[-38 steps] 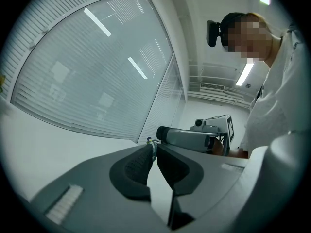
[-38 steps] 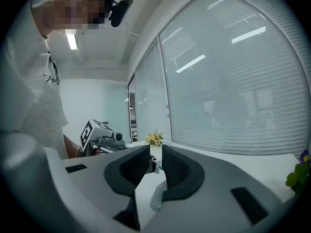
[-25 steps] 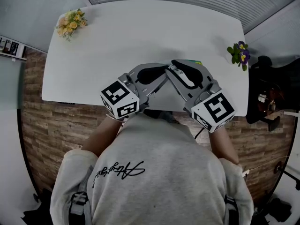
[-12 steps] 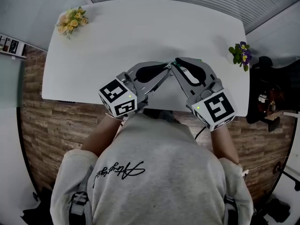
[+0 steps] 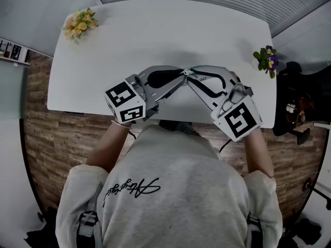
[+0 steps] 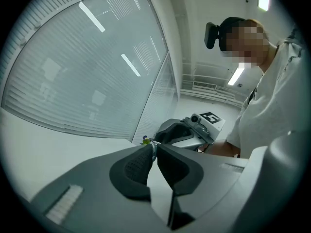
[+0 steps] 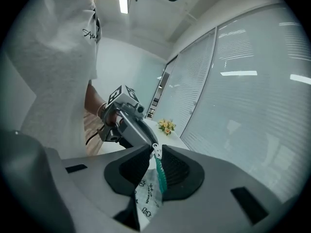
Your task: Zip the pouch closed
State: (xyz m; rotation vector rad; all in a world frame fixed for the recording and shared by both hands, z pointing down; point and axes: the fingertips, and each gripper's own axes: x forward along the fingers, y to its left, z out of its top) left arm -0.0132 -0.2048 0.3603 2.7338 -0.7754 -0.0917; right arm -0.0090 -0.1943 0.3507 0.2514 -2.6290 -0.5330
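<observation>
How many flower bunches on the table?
2. A yellow bunch at the table's far-left corner, a purple bunch at its right edge. More could be hidden mid-table.

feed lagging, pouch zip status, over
Left hand-held gripper shut on metal zipper pull. Right hand-held gripper grips white printed pouch, jaws just opening. Nothing blocking.

We see a white table point(image 5: 103, 45) above a brown wood-plank floor point(image 5: 36, 128). The left claw point(image 6: 155, 147) and right claw point(image 7: 155, 152) are grey with black textured pads, and their marker cubes point(image 5: 125, 103) bear black-and-white squares. The pouch point(image 7: 147, 200) is white with small dark printed doodles, a teal zipper point(image 7: 161, 178) and a silver zipper pull point(image 7: 156, 151). We also see yellow flowers point(image 5: 78, 24), purple flowers point(image 5: 266, 58), and a pale grey sweatshirt point(image 5: 170, 190) with black script.
</observation>
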